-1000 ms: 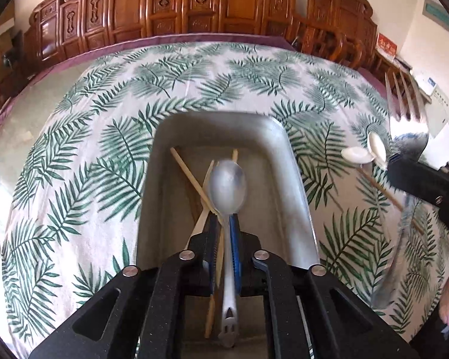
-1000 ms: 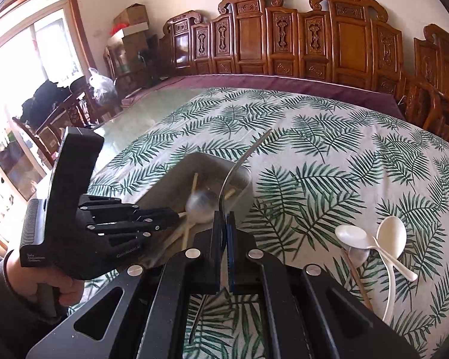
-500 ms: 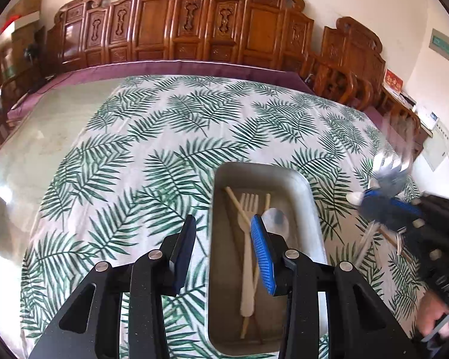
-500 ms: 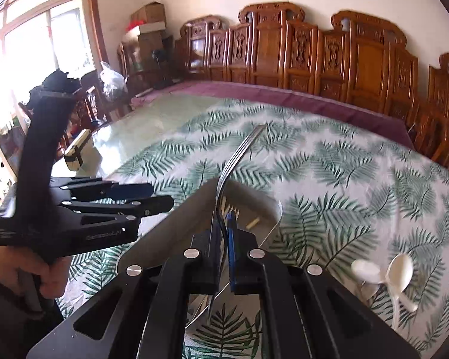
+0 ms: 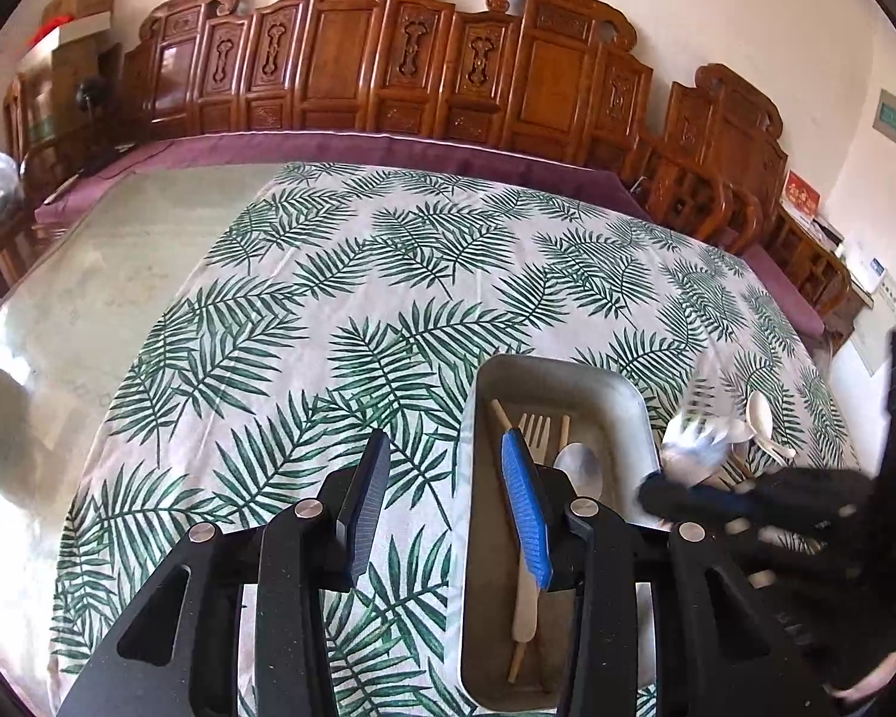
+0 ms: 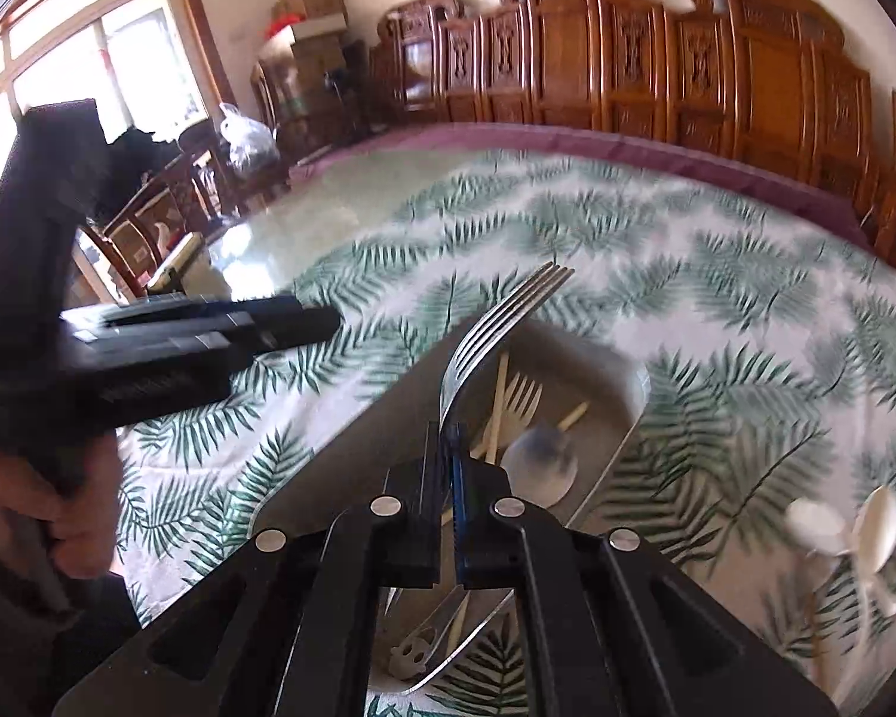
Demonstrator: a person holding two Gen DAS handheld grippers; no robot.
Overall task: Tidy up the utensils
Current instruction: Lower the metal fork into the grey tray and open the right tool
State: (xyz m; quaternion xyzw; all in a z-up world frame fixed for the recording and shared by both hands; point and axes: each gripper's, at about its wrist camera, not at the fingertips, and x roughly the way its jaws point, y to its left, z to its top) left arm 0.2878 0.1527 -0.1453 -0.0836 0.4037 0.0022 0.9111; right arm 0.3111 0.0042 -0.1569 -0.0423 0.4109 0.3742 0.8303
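Observation:
A metal tray [image 5: 627,394] [image 6: 636,382] sits on the leaf-print tablecloth and holds a metal spoon [image 5: 579,469] [image 6: 540,463], a pale fork [image 5: 534,430] [image 6: 519,394] and wooden chopsticks [image 5: 564,430] [image 6: 496,412]. My left gripper [image 5: 445,478] is open and empty, raised over the tray's left edge. My right gripper [image 6: 450,436] is shut on a metal fork [image 6: 496,328], held tines-up over the tray. In the left wrist view the right gripper [image 5: 699,499] and its blurred fork [image 5: 696,436] are at the tray's right side.
Two white spoons [image 6: 848,526] [image 5: 761,418] lie on the cloth right of the tray. Carved wooden chairs [image 5: 424,60] line the table's far side. The bare glass tabletop [image 5: 107,275] lies to the left of the cloth.
My left gripper opened, let the metal spoon go into the tray, and pulled back and up to the left. My right gripper carried the metal fork over the tray.

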